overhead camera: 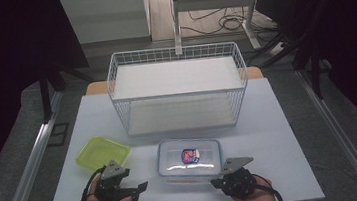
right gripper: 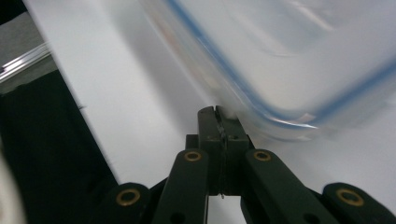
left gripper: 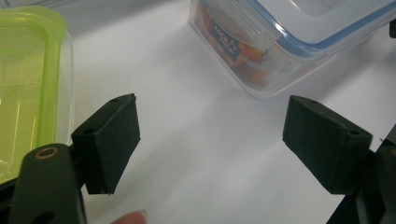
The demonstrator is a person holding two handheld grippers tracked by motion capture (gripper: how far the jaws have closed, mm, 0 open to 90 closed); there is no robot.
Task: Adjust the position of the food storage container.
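High view: at the near bench (overhead camera: 279, 120) edge, the left gripper (overhead camera: 140, 189) has its jaws wide apart and empty, the right gripper (overhead camera: 218, 181) pressed closed on nothing. Between and just beyond them sits the clear lidded box (overhead camera: 189, 160), long axis crosswise, nearest the right gripper. A green container (overhead camera: 101, 152) lies left; a wire basket (overhead camera: 177, 88) stands farther back.

A lab-style recording room: white table (overhead camera: 280, 135) inside dark curtains, metal floor rails (overhead camera: 32, 161), loose cables (overhead camera: 218, 23) behind.
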